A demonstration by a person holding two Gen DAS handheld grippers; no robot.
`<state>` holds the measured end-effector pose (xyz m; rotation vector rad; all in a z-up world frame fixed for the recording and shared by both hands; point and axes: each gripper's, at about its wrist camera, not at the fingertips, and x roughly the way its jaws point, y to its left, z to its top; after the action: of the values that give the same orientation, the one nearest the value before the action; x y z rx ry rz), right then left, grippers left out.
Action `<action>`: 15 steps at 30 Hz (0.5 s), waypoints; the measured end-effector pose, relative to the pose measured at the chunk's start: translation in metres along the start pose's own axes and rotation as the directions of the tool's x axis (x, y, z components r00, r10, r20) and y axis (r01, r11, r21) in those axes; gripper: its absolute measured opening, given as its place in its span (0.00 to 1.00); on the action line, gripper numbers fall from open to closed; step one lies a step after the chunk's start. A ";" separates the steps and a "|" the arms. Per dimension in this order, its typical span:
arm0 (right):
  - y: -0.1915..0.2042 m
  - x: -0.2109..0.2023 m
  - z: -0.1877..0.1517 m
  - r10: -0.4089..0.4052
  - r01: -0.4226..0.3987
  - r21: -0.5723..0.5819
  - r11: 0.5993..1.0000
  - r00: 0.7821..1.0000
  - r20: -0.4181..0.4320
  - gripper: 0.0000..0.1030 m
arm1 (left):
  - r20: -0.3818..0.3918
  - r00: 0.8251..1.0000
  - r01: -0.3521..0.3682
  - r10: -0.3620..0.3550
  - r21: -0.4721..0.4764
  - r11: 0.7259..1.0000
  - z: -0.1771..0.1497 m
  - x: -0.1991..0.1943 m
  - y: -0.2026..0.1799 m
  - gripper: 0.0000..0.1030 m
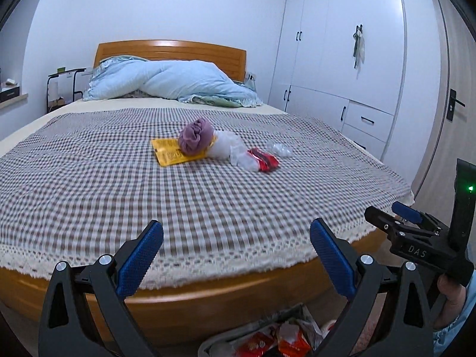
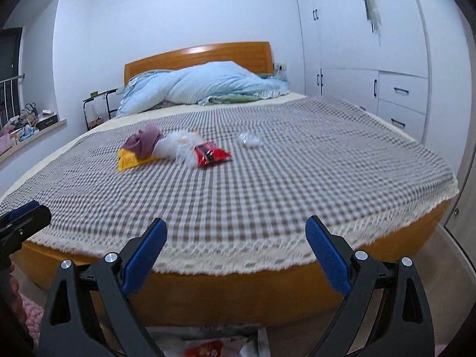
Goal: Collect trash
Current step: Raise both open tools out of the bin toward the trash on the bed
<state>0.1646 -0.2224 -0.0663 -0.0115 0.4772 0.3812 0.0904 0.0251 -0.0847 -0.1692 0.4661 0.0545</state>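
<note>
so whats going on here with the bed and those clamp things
A person holds a gripper in each hand at the foot of the bed. The left gripper and the right gripper are both open and empty. Trash lies mid-bed: a yellow packet, a red wrapper, clear plastic and a purple cloth bundle. A bin with wrappers sits on the floor below.
</note>
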 end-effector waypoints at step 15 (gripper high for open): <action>0.002 0.024 0.031 -0.009 0.017 -0.058 0.998 0.992 0.125 0.88 | 0.061 0.997 -0.044 0.044 -0.006 0.999 0.036 0.033 0.011 0.93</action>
<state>0.1970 -0.2091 -0.0494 -0.0478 0.3425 0.3809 0.1347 0.0423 -0.0700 -0.1611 0.4085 0.1039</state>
